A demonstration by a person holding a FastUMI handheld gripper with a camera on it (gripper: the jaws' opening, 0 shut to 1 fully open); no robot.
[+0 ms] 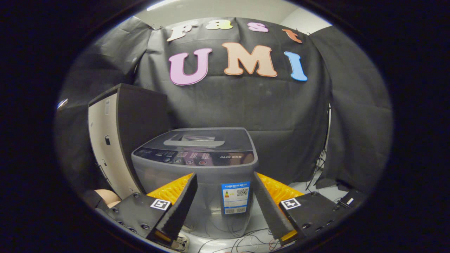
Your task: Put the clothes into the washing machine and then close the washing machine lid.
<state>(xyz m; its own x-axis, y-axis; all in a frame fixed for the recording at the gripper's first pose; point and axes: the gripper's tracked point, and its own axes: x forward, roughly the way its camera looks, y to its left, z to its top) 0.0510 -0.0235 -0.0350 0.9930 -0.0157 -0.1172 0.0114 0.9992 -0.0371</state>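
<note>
A grey top-loading washing machine [197, 165] stands straight ahead of my fingers, some way off. Its dark lid [200, 138] lies flat and closed on top, with a control strip along the front edge. A blue label [235, 197] is stuck on the machine's front, seen between my fingers. My gripper [225, 198] is open, the two fingers spread wide with nothing between them.
A tall cabinet [117, 140] with a pale side and dark front stands just left of the machine. Black cloth hangs behind and to the right. Loose cables [242, 239] lie on the floor below the machine. A tripod leg [321, 161] stands at the right.
</note>
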